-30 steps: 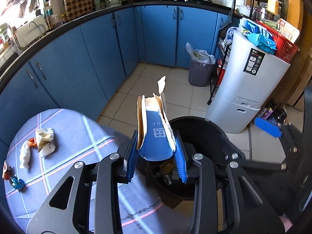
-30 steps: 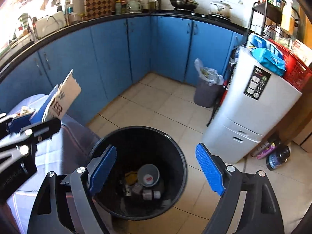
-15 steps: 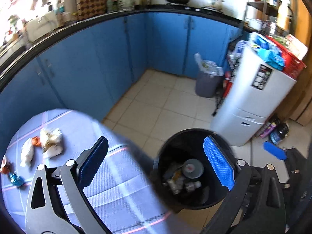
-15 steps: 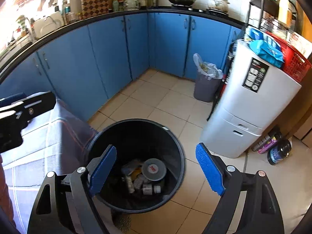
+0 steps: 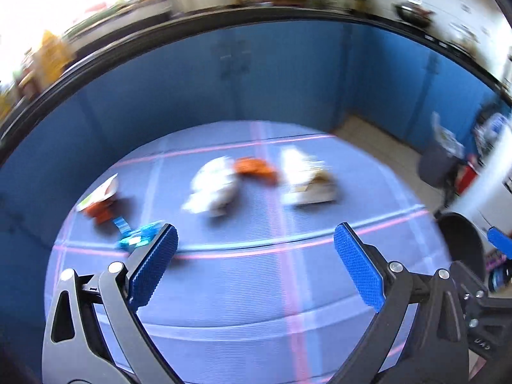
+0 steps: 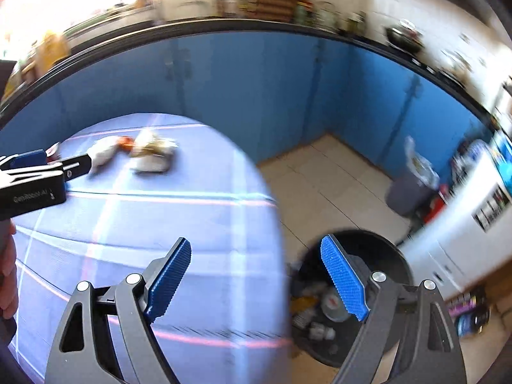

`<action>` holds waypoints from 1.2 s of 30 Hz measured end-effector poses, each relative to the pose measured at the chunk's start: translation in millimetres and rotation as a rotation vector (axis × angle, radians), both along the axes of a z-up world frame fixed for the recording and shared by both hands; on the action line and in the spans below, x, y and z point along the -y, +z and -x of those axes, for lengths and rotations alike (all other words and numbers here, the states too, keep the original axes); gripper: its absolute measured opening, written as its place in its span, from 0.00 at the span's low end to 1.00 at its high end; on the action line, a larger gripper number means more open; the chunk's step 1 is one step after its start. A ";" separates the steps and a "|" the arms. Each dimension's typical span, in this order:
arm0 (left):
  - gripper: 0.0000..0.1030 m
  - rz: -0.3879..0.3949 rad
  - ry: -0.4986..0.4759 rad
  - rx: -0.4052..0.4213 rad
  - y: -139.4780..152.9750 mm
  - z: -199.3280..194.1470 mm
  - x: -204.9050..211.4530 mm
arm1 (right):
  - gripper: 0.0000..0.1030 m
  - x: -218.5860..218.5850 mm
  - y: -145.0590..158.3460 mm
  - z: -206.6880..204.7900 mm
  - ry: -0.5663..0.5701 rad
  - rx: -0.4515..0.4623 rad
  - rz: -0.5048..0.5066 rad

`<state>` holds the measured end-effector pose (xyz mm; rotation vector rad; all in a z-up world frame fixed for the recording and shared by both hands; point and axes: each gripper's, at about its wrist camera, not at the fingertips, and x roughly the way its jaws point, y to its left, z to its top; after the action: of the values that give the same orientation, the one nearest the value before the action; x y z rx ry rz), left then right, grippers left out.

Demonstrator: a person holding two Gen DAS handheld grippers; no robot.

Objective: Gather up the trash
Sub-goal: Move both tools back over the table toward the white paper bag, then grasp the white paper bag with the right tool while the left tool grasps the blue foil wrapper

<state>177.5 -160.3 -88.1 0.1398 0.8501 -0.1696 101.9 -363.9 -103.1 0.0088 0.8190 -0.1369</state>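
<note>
My left gripper point(image 5: 254, 268) is open and empty above the blue tablecloth point(image 5: 243, 291). Beyond it lie a crumpled white tissue point(image 5: 214, 188), an orange scrap point(image 5: 256, 168), a crumpled white-and-brown wrapper point(image 5: 308, 179), an orange-and-white packet point(image 5: 100, 201) and a shiny blue wrapper point(image 5: 137, 235). My right gripper point(image 6: 256, 275) is open and empty, over the table's right edge beside the black bin point(image 6: 387, 256), which holds several discarded items. The left gripper point(image 6: 41, 168) shows at the far left of the right wrist view, near the tissue point(image 6: 104, 156) and wrapper point(image 6: 153, 155).
Blue cabinets point(image 5: 256, 73) under a black counter curve behind the table. A grey bin with a bag point(image 6: 411, 188) and a white appliance point(image 6: 464, 224) stand on the tiled floor point(image 6: 323, 179) at right. The frames are motion-blurred.
The left gripper dropped the torn blue carton into the black bin, opened, and swung left over the table toward the trash. The right gripper also turned left, staying open.
</note>
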 end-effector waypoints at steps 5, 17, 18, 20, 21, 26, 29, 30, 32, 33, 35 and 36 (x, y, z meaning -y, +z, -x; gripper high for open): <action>0.94 0.000 0.071 -0.017 -15.5 -6.5 -55.6 | 0.79 -56.0 -1.8 -42.0 0.103 -0.016 -0.002; 0.94 0.025 0.115 -0.092 -60.5 -39.4 -97.6 | 0.79 -113.8 -24.9 -126.7 0.161 -0.068 0.084; 0.94 0.028 0.116 -0.097 -62.9 -41.5 -98.4 | 0.79 -112.7 -27.0 -133.2 0.158 -0.074 0.083; 0.93 0.044 0.119 -0.120 -71.0 -45.5 -101.6 | 0.79 -111.2 -31.1 -142.8 0.153 -0.085 0.078; 0.92 0.049 0.121 -0.125 -72.6 -46.6 -102.2 | 0.79 -110.6 -33.1 -146.2 0.152 -0.090 0.076; 0.78 0.052 0.114 -0.089 -71.3 -45.5 -101.1 | 0.78 -109.5 -45.5 -161.7 0.163 -0.117 0.058; 0.75 0.087 0.119 -0.090 -69.0 -44.8 -104.3 | 0.53 -111.7 -46.6 -160.4 0.187 -0.103 0.037; 0.74 0.094 0.123 -0.090 -68.6 -44.4 -106.4 | 0.44 -113.6 -45.9 -158.6 0.185 -0.102 0.045; 0.71 0.101 0.131 -0.090 -67.6 -43.8 -108.5 | 0.35 -116.7 -45.3 -154.3 0.203 -0.105 0.051; 0.71 0.105 0.133 -0.089 -66.7 -42.3 -109.4 | 0.35 -117.5 -44.8 -151.3 0.208 -0.107 0.047; 0.70 0.114 0.137 -0.080 -62.5 -37.7 -111.7 | 0.34 -116.7 -41.8 -141.7 0.212 -0.102 0.043; 0.70 0.115 0.139 -0.075 -60.5 -36.0 -111.8 | 0.34 -115.0 -39.4 -135.6 0.211 -0.099 0.034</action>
<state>213.6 -48.4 -148.6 -0.0340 0.9196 -0.0940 237.5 -248.9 -142.5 -0.1167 0.9115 0.0480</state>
